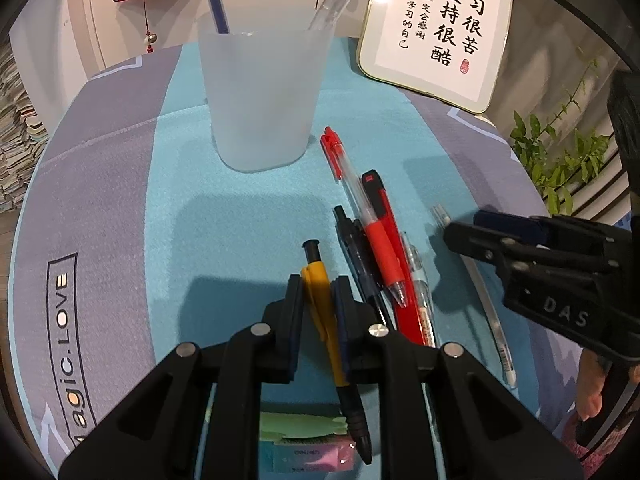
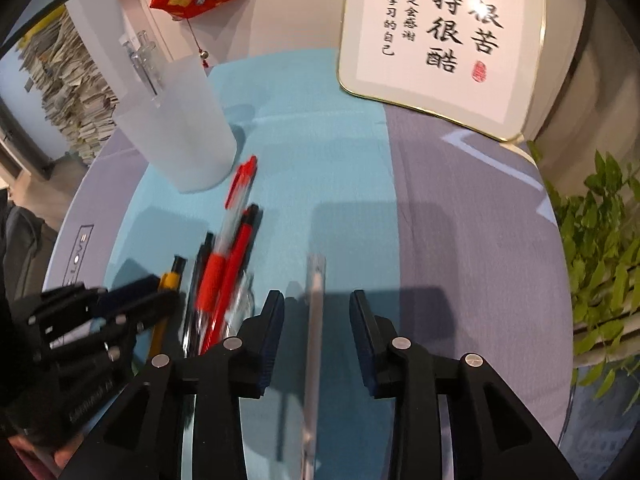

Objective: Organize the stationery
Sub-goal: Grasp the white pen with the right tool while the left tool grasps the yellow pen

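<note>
Bright indoor light from above throws soft-edged shadows on the bench [image 1: 248, 216]. Glare spots sit on the framed sign [image 2: 440, 40] at 12 o'clock. Fisheye bending and dark corners ring both views; the right view is motion-blurred.

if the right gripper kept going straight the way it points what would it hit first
Most likely the clear pen lying between its open fingers, then the blue mat under it. The right gripper angles down at the table, so it should meet these well before the framed sign, though depth is uncertain.
</note>
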`<state>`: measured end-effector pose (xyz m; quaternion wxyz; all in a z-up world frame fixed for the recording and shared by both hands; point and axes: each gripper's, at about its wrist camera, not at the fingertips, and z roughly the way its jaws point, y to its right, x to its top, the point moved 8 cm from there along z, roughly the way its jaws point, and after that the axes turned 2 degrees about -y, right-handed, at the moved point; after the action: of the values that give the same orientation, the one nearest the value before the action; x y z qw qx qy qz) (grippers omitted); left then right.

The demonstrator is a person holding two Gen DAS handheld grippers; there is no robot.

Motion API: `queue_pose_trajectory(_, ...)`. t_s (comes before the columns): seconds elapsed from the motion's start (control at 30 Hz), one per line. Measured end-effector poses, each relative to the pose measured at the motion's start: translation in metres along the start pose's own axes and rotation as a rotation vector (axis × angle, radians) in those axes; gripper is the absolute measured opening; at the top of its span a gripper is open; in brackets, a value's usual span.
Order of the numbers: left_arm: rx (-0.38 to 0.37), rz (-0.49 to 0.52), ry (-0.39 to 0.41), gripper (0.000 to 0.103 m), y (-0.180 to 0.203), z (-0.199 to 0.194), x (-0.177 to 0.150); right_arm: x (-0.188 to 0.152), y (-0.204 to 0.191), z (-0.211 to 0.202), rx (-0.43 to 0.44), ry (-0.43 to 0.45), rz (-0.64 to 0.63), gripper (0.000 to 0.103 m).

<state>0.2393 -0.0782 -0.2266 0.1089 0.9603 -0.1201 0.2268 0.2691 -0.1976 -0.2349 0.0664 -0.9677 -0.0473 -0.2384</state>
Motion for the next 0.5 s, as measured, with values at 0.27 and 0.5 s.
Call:
queue_pose_trajectory(0.27, -0.004, -0.001, -0.003, 0.023, 0.001, 0.003, 0.008, 0.005, -0.005, 0.013, -0.030, -0.040, -0.007, 0.034)
queue_pose_trajectory(0.5, 0.010, 0.026, 0.010, 0.013, 0.003, 0.003, 0.012, 0.007, -0.009, 0.008, 0.015, -0.016, 0.012, 0.012)
